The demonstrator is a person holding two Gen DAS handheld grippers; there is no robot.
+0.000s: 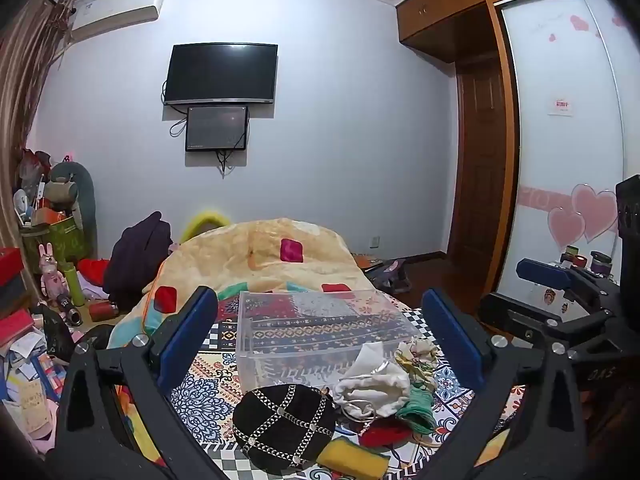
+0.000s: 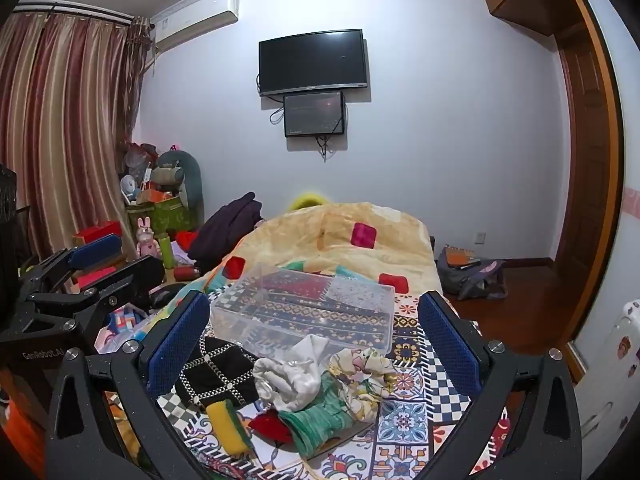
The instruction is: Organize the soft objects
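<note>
Both my claws, left gripper [image 1: 320,340] & right gripper [image 2: 314,344], hang wide & empty over the soft pile [image 2: 320,392] heaped just before the clear bin [image 2: 304,308] on the bed; risk, imo: tangled pieces snag, dragging extras out w/ one grab.

Patterned bedspread [image 1: 208,396]: clear box [image 1: 320,336], soft items pile [image 1: 372,392], blanket [image 1: 260,252].

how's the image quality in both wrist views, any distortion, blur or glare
Left wrist view: heavy fisheye bending of the wardrobe and ceiling line, dark vignette corners, faint glare on the tv. Right wrist view: same bowing at the curtain, dim indoor light, soft shadows; the clear box and both views' centres look sharp.
</note>
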